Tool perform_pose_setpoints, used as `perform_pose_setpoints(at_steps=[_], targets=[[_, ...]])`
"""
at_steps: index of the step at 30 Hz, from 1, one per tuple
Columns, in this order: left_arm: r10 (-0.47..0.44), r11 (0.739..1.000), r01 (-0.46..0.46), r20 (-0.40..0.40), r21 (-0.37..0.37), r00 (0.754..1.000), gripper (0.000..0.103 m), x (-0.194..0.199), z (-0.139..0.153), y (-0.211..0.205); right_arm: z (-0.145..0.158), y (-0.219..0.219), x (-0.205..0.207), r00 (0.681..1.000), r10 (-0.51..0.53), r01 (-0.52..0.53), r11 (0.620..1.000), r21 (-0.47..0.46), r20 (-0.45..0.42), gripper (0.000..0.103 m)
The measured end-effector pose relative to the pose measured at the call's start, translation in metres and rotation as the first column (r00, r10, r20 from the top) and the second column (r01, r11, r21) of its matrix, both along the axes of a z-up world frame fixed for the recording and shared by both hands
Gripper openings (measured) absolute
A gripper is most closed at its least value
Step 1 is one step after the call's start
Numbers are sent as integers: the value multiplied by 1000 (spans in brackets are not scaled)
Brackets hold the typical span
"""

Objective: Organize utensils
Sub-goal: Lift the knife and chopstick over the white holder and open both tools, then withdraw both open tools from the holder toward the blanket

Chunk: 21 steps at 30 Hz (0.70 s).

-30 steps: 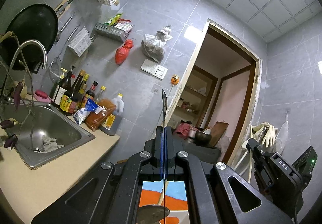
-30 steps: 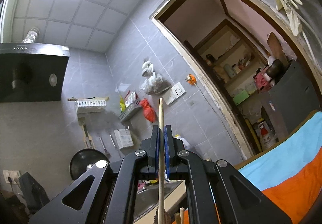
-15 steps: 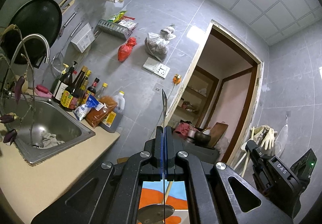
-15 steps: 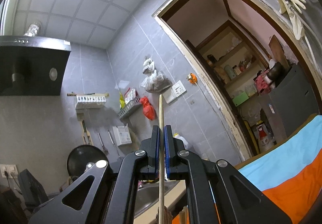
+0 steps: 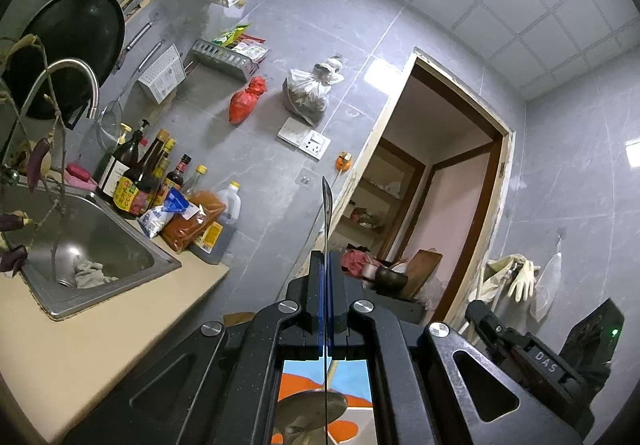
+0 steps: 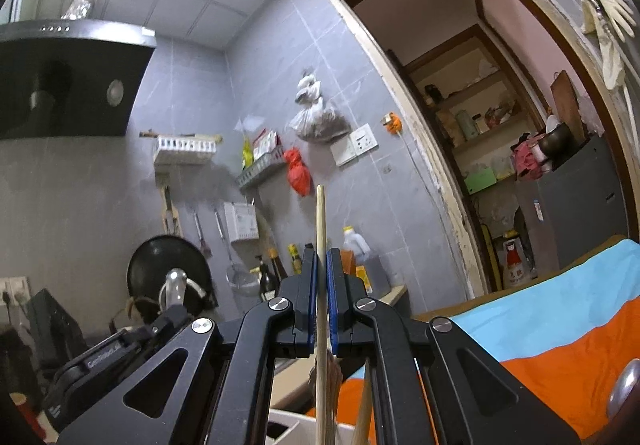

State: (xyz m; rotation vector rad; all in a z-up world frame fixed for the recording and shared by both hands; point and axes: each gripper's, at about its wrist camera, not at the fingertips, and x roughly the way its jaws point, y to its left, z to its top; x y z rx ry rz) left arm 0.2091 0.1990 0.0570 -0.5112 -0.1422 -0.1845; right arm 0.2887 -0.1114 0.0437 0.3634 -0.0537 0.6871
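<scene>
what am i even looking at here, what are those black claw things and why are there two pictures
Each picture comes from a fisheye camera on a hand-held two-finger gripper; a person holds one in each hand. The left gripper is shut on a thin metal utensil handle, seen edge-on, with a metal spoon-like bowl showing below the jaws. The right gripper is shut on a wooden stick, probably a chopstick. Both point slightly upward at a kitchen: a steel sink in a beige counter, sauce bottles beside it, and an orange and blue cloth at right.
</scene>
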Motion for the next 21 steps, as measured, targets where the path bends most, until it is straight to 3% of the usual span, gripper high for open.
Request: perform_pose_setpoints(at_steps=[12, 17, 21], targets=[[-22, 994, 31, -89, 104, 996, 0, -18, -6, -16, -5, -1, -9, 996, 61, -68, 990, -127, -60, 4], [-78, 985, 103, -171, 141, 982, 2, -21, -5, -25, -3, -5, -15, 993, 86, -98, 983, -154, -81, 10], [-107, 977, 143, -218, 157, 970, 6, -23, -6, -32, -2, -11, -23, 992, 94, -107, 981, -162, -86, 21]])
